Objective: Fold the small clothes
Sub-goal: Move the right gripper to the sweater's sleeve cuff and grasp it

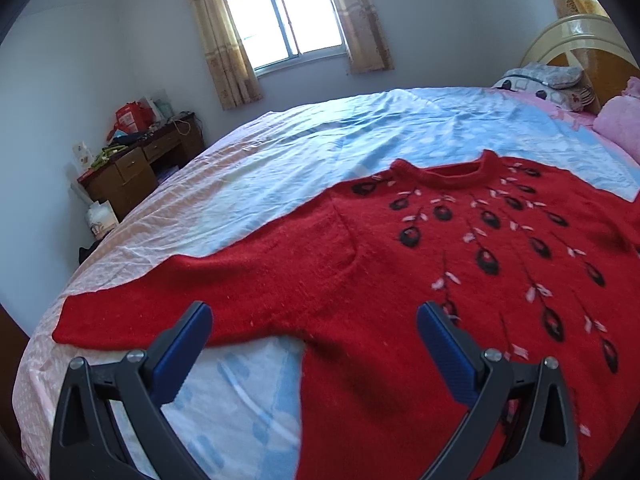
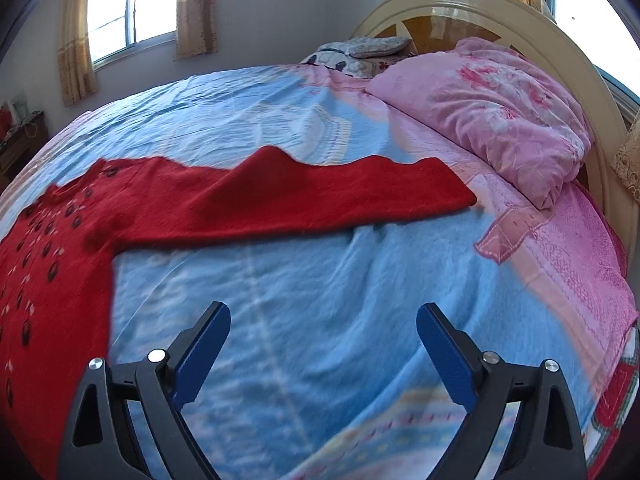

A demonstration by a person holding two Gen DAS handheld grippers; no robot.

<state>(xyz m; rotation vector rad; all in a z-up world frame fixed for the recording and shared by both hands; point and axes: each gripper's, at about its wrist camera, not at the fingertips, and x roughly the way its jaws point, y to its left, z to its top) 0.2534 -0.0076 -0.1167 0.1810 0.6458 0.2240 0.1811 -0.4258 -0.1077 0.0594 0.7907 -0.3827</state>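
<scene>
Bedroom, big bed with a blue-and-pink sheet (image 2: 304,280) as the work surface, daylight from the window (image 1: 280,16) at the far wall.

Nearest: left gripper (image 1: 314,322), jaws spread wide, nothing between them, hovering over the armpit area where the red sweater (image 1: 400,272) meets its sleeve. Right gripper (image 2: 323,322), also wide open and holding nothing, sits over bare sheet, well apart from the knit.

Sweater lies face up, spread flat, black-and-pink flower pattern on the chest, collar (image 1: 452,172) pointing toward the window. One sleeve (image 1: 168,300) runs out toward the bed's edge; the other sleeve (image 2: 320,192) stretches toward the pink quilt (image 2: 492,120) near the headboard (image 2: 520,12), with a raised hump in its upper edge.

Risks, as I judge them: no fold looks started, so everything depends on clean first pinches. Thick fuzzy knit, so a shallow bite likely catches one layer only, or grabs the sheet underneath and drags it. That hump could get folded in as a crease. The left-side cuff is close to the mattress edge; a careless tug may slide it off. The right gripper has the longer reach to its sleeve, so uneven timing could skew the body.

Farther back: pillows by the headboard, cluttered wooden desk (image 1: 136,168) in the corner.
</scene>
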